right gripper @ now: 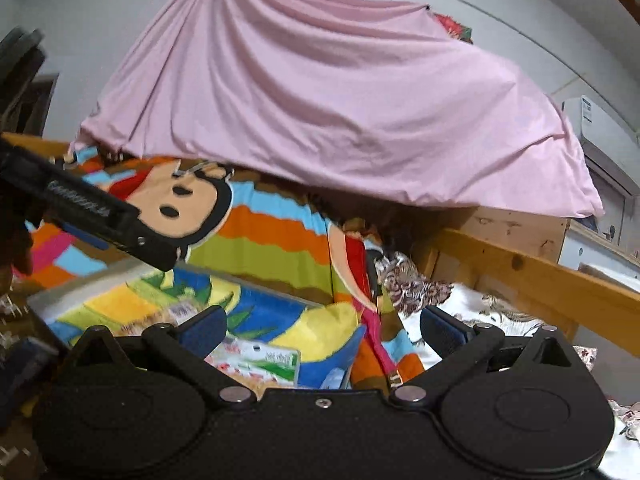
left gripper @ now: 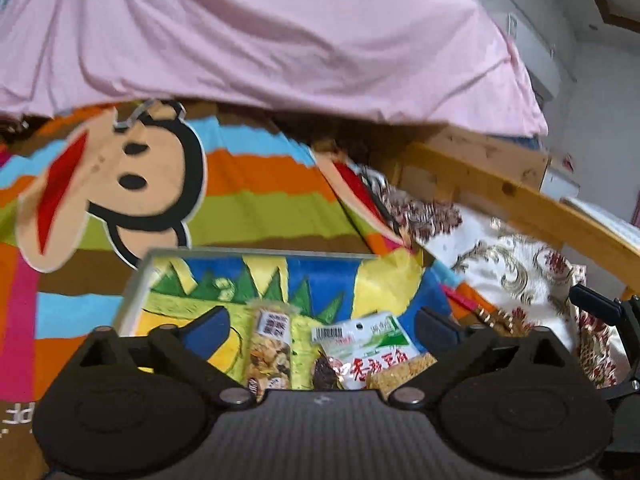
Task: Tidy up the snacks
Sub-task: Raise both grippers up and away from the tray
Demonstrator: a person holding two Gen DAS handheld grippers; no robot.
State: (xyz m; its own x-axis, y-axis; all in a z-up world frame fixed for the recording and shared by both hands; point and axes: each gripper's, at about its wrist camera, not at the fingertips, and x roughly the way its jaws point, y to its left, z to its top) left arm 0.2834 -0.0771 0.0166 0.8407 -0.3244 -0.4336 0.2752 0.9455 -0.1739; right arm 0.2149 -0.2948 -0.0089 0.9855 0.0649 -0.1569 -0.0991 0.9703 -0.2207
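In the left wrist view, the left claw (left gripper: 320, 326) is standing wide and released above three snack packets (left gripper: 320, 354) lying in a clear tray (left gripper: 136, 292) on the striped bed cover (left gripper: 260, 196). In the right wrist view, the right claw (right gripper: 322, 326) is gaping empty over the same tray (right gripper: 276, 294), one green-and-white packet (right gripper: 264, 362) showing between its fingers.

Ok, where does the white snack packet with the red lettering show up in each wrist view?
Left wrist: white snack packet low centre, in the clear tray, between the open fingers.
Right wrist: packet low centre-left, blurred.
Shared landmark: pink sheet hanging above.

Pink sheet (left gripper: 280, 40) overhangs; wooden rail (left gripper: 520, 200) blocks the right.
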